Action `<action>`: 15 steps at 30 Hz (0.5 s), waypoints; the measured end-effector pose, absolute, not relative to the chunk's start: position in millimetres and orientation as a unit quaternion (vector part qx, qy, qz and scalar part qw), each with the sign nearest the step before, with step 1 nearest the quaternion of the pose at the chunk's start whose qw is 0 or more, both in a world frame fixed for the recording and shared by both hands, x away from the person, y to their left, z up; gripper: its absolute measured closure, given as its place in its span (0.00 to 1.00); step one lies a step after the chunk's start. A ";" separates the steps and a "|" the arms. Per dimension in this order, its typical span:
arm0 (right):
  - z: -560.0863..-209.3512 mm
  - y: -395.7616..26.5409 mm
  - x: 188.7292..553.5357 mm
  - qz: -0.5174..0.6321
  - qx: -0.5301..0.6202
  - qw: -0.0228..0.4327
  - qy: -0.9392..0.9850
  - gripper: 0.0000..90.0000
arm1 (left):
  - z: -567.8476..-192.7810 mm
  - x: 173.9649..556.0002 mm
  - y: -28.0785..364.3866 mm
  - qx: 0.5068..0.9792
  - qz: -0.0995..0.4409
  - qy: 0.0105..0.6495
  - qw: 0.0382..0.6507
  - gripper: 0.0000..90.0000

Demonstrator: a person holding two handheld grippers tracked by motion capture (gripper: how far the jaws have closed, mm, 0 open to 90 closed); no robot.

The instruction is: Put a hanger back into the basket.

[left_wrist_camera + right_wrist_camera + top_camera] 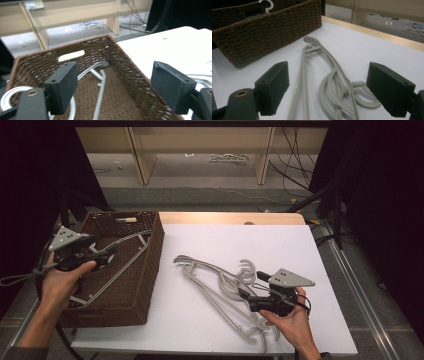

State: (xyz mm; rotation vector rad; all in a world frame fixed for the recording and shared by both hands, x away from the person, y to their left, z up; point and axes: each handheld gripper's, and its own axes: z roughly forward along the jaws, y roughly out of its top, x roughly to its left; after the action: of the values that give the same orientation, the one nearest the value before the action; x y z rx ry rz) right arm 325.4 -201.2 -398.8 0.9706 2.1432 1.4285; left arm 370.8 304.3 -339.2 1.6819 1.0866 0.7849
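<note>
Black fingers (272, 92) of the right gripper (248, 296) stand spread wide just above the white bench (300, 250), with nothing pinched between them; below and between them lies a pile of grey plastic hangers (329, 82), tangled together near the front of the bench. On the high view this gripper hovers low over the pile's right end, and whether it touches a hanger cannot be told. Over at the left, the left gripper (102, 255) is held above the brown wicker basket (150, 265), its fingers (62, 87) likewise spread wide and empty, pinching nothing. Under them one grey hanger (100, 87) lies on the basket's floor, its hook toward the near end, clear of the fingers
</note>
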 end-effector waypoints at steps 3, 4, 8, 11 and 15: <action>-399.0 -200.5 325.1 0.513 0.344 0.194 0.762 0.20 | -339.6 356.5 291.8 0.685 0.319 0.428 0.497 0.22; -399.0 -200.2 325.0 0.516 0.343 0.194 0.761 0.20 | -340.2 350.9 287.1 0.687 0.317 0.422 0.500 0.21; -398.3 -200.5 324.0 0.522 0.343 0.198 0.756 0.19 | -347.8 330.2 267.1 0.677 0.285 0.396 0.552 0.21; -399.0 -200.8 324.2 0.528 0.341 0.206 0.750 0.19 | -358.2 321.5 252.0 0.675 0.272 0.384 0.568 0.22; -400.3 -200.5 324.6 0.530 0.340 0.207 0.749 0.19 | -371.9 311.9 230.4 0.699 0.266 0.361 0.557 0.22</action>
State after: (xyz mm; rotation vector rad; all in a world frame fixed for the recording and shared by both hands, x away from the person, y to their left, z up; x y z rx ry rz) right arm 324.6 -200.5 -400.3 0.9466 2.0866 1.4759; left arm 311.9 230.4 -371.9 1.6494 0.8513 0.6270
